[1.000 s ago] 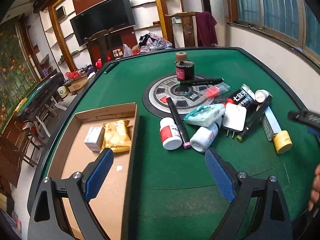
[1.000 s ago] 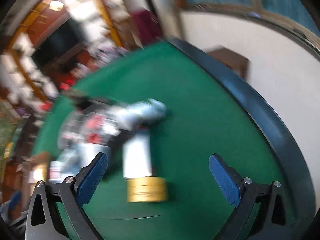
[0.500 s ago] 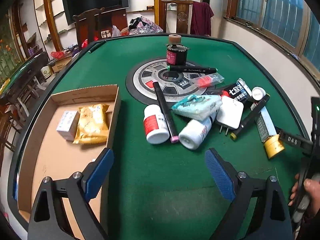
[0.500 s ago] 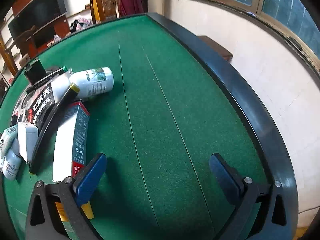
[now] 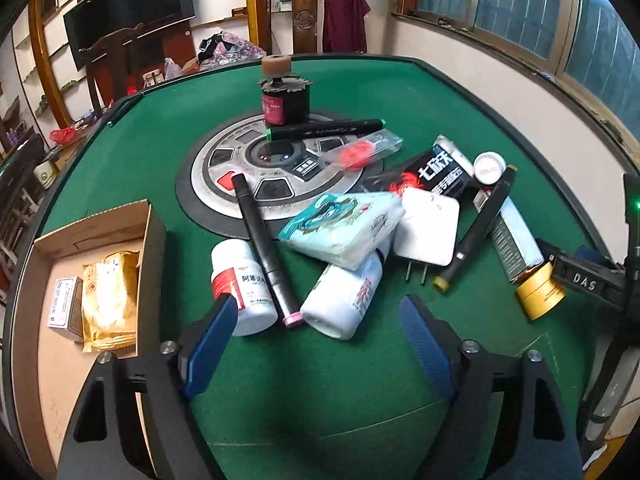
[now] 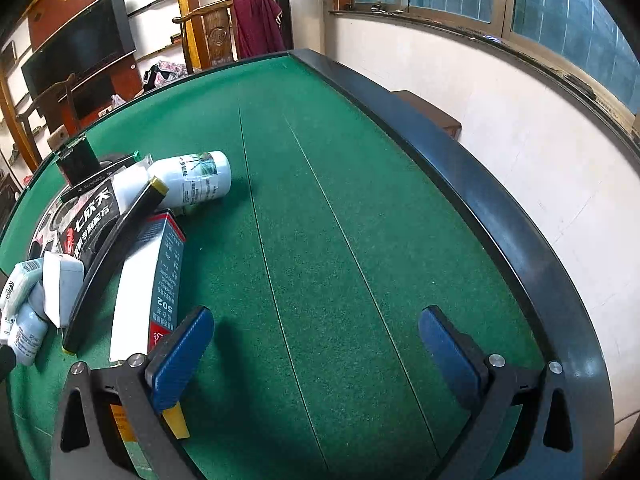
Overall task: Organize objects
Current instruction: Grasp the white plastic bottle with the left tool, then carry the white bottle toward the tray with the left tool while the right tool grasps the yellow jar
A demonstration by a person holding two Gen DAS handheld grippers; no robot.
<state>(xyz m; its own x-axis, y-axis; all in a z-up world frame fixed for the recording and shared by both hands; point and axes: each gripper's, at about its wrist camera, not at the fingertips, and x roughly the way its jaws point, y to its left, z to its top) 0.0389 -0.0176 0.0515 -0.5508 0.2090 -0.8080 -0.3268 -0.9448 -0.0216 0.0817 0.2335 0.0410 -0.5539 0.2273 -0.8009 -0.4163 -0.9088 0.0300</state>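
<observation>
Bottles [image 5: 340, 300] just beyond closing left hand-held gripper [image 5: 320, 344].

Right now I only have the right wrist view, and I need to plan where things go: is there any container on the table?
Observer: Yes. An open cardboard box sits on the felt to the left of the pile.
Operator: Anything in it?
Observer: A yellow packet and a small white carton lie side by side on its floor.
Operator: And the left gripper?
Observer: The left gripper hangs over the near end of the pile with its jaws closing. The ends of a black pen and a red-label bottle show between its fingers, but neither is gripped.
</observation>
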